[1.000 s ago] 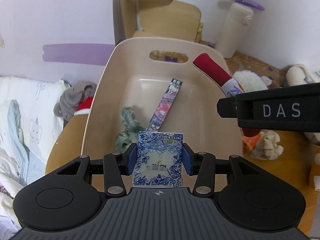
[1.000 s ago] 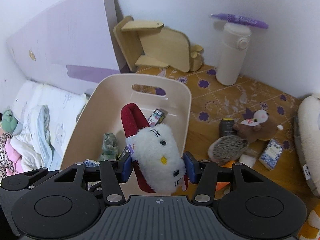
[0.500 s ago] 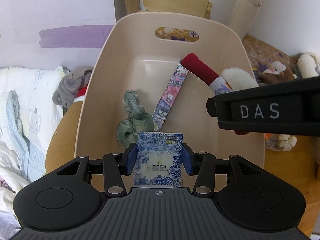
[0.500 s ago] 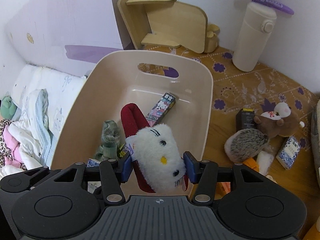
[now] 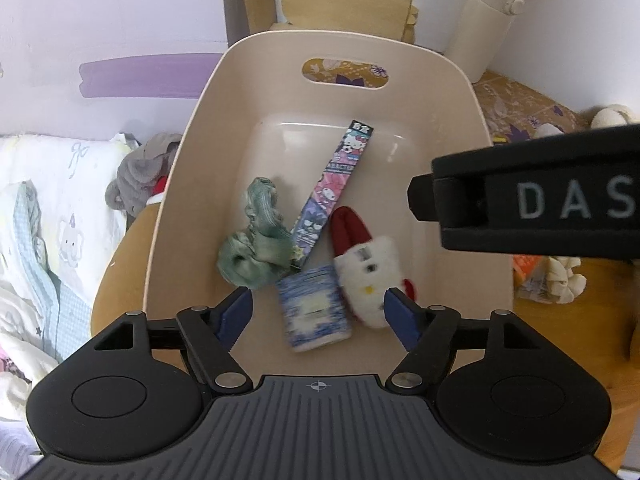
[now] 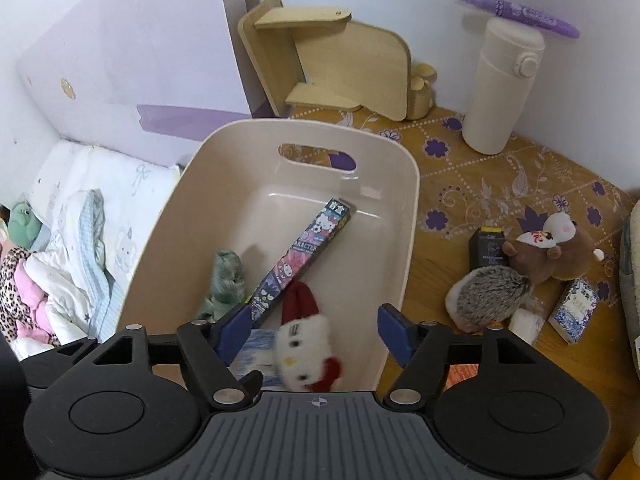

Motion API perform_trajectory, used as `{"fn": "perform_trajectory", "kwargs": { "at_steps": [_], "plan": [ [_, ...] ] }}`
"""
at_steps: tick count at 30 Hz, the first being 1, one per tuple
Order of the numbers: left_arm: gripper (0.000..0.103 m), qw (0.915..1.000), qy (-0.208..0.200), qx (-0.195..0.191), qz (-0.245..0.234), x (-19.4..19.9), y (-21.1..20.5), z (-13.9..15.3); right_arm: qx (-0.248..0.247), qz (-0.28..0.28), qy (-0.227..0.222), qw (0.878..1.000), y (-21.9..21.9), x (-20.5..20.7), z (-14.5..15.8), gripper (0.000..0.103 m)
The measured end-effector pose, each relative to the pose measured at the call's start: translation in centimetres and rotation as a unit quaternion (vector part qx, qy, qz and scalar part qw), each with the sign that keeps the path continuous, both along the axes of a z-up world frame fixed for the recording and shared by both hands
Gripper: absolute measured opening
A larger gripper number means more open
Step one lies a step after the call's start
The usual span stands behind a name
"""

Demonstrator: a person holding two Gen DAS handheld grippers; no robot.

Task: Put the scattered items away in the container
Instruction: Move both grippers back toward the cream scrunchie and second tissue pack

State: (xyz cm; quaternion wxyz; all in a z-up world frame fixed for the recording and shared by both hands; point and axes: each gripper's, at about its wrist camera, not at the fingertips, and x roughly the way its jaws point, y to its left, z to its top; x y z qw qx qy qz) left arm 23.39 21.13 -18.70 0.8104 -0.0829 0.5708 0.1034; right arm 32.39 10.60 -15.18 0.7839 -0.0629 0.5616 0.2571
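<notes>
Bin point(image 5: 192, 184): cream, under both my grippers; its handle slot is at the far wall.
Packet point(image 5: 314, 307): blue-and-white, blurred, inside the bin just ahead of my left gripper point(image 5: 318, 312); its long axis runs roughly away from me, leaning slightly left at the far end.
Plush point(image 5: 366, 268): white with a red end, in the bin to the right of the packet and touching it; in the left view its red tip points away from me and a little left, the white face end nearest my right-hand pad.
Plush, right view point(image 6: 306, 344): lies between and below the pads of my right gripper point(image 6: 312, 332), red tip away from me, blurred.
Box point(image 5: 334, 196): long cartoon-printed stick box, beyond the packet, slanting from near-left to far-right.
Green cloth point(image 5: 256, 244): bunched, ahead-left of my left gripper, against the box's near end.
Left gripper: jaws opening, already wide; the packet sits between the pads but neither pad touches it.
Right gripper: jaws opening, wide; the pads stand clear of the plush on both sides.
Right of the bin: a hedgehog toy point(image 6: 488, 296) and a brown plush point(image 6: 548, 248) on the table, well right of my right gripper.
</notes>
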Motion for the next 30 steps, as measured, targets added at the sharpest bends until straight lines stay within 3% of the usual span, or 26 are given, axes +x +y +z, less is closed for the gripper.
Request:
{"fn": "perform_trajectory", "kwargs": {
  "at_steps": [16, 30],
  "plan": [
    [0.075, 0.9987, -0.031, 0.005, -0.040, 0.6, -6.8, 2.6, 0.010, -0.054, -0.018, 0.998, -8.4, 0.2, 2.4, 0.076],
    [0.075, 0.9965, -0.042, -0.002, -0.072, 2.6, -16.2, 2.7, -0.003, -0.102, -0.017, 0.995, -18.9, 2.2, 2.0, 0.078]
  ]
}}
